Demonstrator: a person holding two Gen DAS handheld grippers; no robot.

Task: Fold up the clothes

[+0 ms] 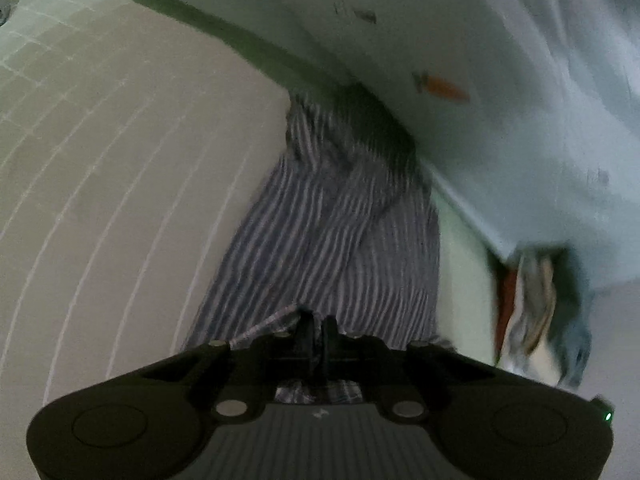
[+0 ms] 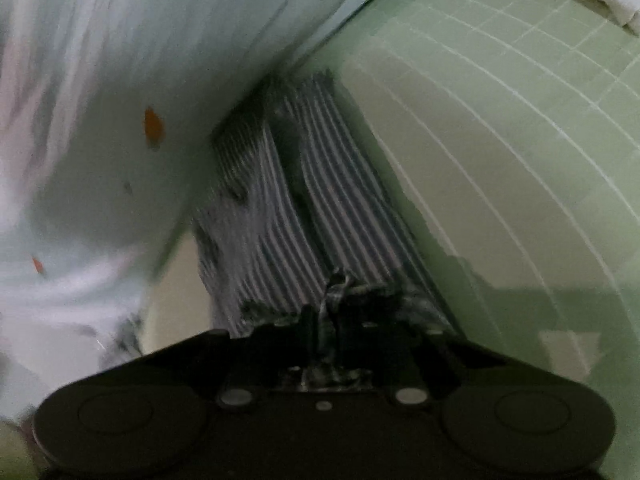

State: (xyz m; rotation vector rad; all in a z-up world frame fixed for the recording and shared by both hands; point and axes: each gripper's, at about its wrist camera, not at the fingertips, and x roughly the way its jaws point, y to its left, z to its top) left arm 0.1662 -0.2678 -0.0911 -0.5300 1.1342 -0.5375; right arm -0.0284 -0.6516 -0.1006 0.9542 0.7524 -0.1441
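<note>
**Striped garment pinched by both tongs over the grid mat**

Striped garment [image 1: 332, 216], grey-blue with thin white lines, stretches away from both cameras across a pale green grid mat [image 1: 100, 152] on the worktop. Its far end runs under a large pale blue cloth [image 1: 480, 80] printed with small orange carrot shapes.

The left tongs [image 1: 316, 328] are clenched, the two black fingers nearly together, with the garment's near hem pinched between them; a bit of the striped fabric also shows below the fingers, against the tool body. The right tongs [image 2: 322, 320] are likewise clenched on a bunched, crumpled edge of the same striped cloth, which puckers up between the fingers.

From the right wrist, the garment [image 2: 288, 216] shows a long lengthwise crease down its middle, and the stripes run straight toward the pale blue cloth [image 2: 120, 80]. From the left wrist it looks flatter and wider, with ripples near the far end.

Only the left view shows a blurred bundle of mixed fabric [image 1: 536, 304], orange, white and teal, to the right. Both views are motion-blurred.
</note>
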